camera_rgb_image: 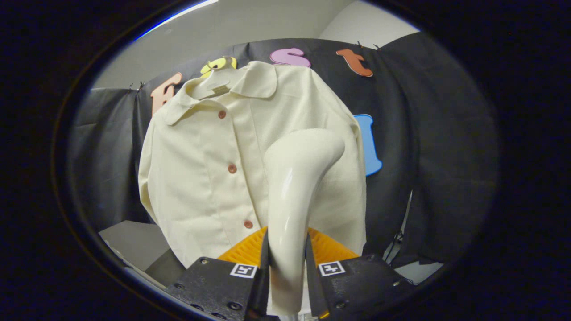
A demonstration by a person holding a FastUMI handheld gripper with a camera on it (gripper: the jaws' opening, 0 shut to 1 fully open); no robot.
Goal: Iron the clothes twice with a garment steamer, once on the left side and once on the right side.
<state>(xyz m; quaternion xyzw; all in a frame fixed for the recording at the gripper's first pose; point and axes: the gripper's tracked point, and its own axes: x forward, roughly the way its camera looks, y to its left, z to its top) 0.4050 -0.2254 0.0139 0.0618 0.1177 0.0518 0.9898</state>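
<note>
tool (287, 267) is clamped on the steamer (294, 187), its head up against the hanging shirt (200, 178) right of the buttons, so can't tell if either of the 2 passes is done

We look forward from the gripper (287, 263) itself (a fisheye riding on it), close to the shirt (232, 156) hanging at twelve o'clock, tilted slightly upward.

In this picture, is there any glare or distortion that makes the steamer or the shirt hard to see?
Gripper view: a bright glare streak runs down the steamer, held between the gripper's jaws; fisheye distortion bows the shirt and the booth wall outward; both remain sharp, and the shirt's buttons are clear.
</note>
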